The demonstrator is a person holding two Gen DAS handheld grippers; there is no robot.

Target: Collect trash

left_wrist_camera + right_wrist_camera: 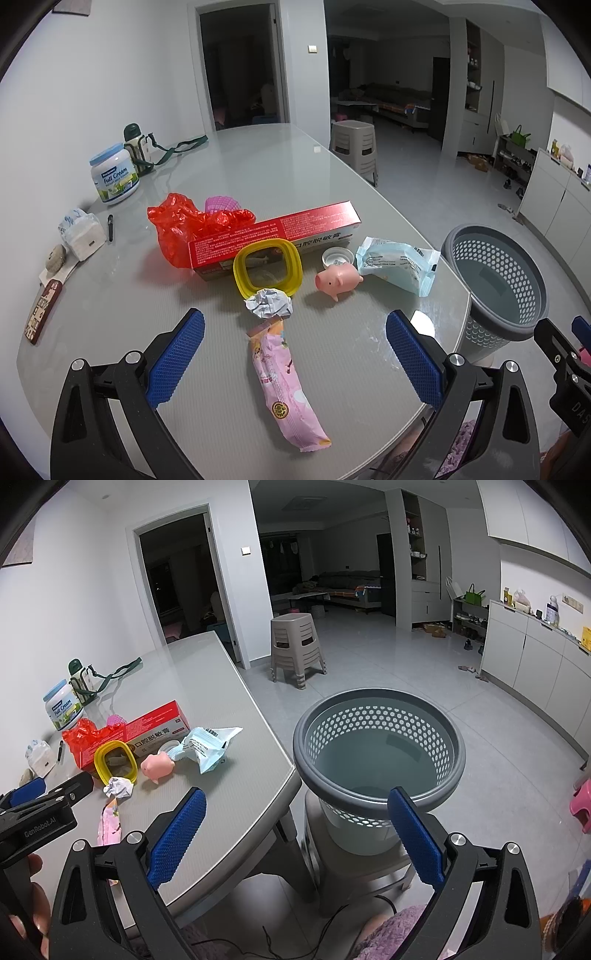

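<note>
A pink snack wrapper (286, 384) lies flat on the grey table (258, 173), between the blue pads of the left gripper (295, 354) — spread wide, holding nothing. A crumpled paper ball (269, 302) sits just beyond it. The right gripper (297, 832) — also wide open and empty — hangs near the grey basket (380, 701) beside the table.
</note>
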